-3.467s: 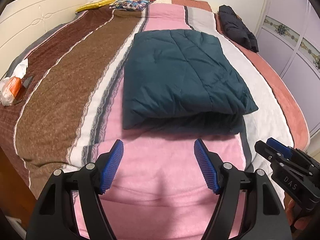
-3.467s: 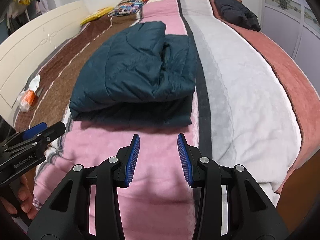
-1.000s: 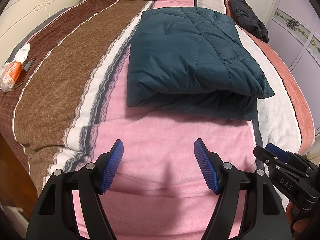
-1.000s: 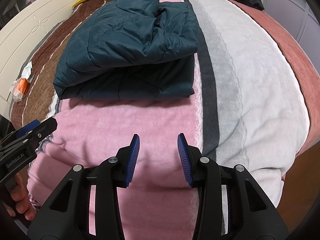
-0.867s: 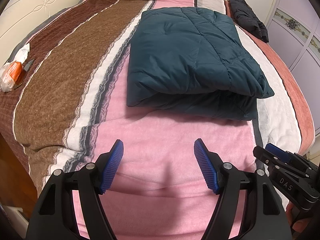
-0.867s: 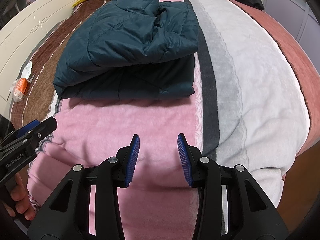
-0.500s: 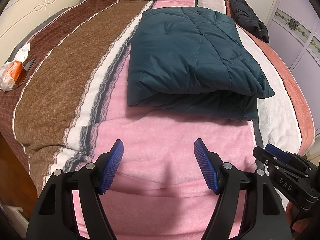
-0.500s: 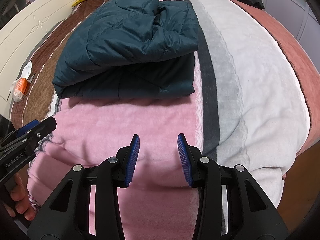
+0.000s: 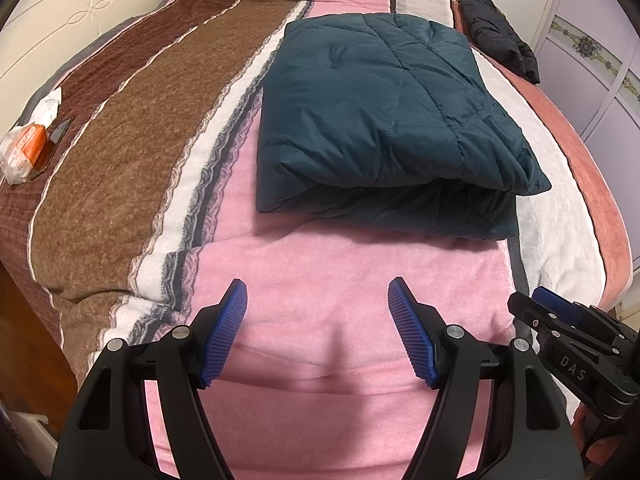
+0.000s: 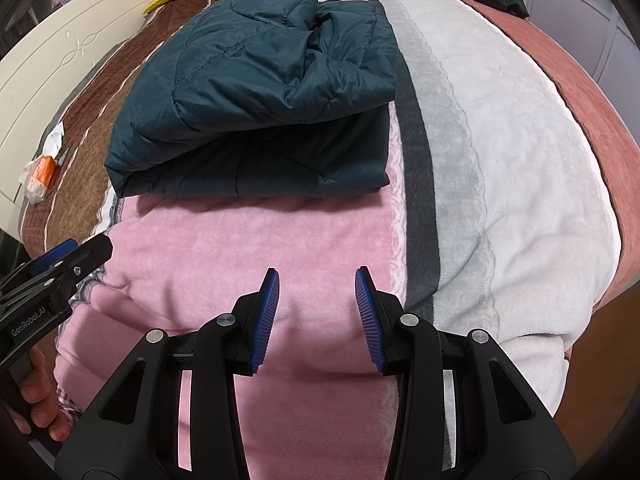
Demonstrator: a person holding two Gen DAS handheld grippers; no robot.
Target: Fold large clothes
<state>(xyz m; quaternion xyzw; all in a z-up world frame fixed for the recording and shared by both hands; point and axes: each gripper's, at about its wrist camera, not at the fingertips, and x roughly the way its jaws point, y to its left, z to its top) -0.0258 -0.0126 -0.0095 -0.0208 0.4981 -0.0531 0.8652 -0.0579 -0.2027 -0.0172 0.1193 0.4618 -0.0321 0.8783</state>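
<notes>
Left wrist view: the left gripper (image 9: 317, 320) has its fingers (image 9: 224, 332) spread wide with nothing between them, over the pink stripe of the bed (image 9: 304, 292). The right gripper (image 10: 317, 316) stands about half open, also empty. Ahead of both, well apart from the fingers, lies the dark teal padded jacket (image 9: 380, 120), doubled into a thick rectangle. The fold looks essentially finished; any next move would only be tidying the puffy right corner, or fetching the black garment (image 9: 496, 32) beyond.
</notes>
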